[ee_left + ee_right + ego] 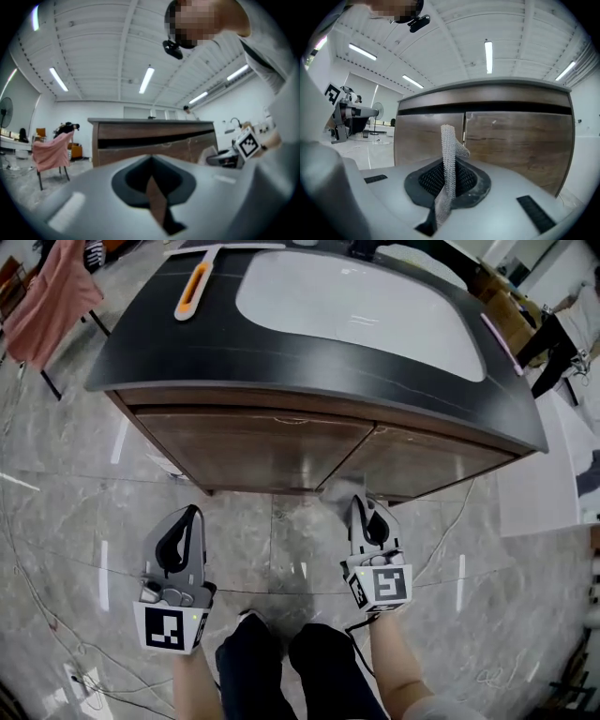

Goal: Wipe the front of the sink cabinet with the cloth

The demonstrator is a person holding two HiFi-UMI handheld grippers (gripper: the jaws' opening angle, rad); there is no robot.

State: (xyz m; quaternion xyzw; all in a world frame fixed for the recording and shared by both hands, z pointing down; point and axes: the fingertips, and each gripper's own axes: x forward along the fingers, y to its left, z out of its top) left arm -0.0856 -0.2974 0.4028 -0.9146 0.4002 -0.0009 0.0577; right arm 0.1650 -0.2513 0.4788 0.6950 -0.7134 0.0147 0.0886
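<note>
Right claw [361, 506] with cloth [449, 157] before cabinet [251, 450]

Legible words, brands, numbers: none in any view.

Signs present: black-and-white square code patterns only, without letters.

1. Left marker [167, 627], on the cube of the left gripper [191, 514], lower left of the head view; seen again at the upper left of the right gripper view.
2. Right marker [392, 584], on the cube of the right gripper [357, 504], lower centre-right of the head view; seen again at the right edge of the left gripper view.
</note>
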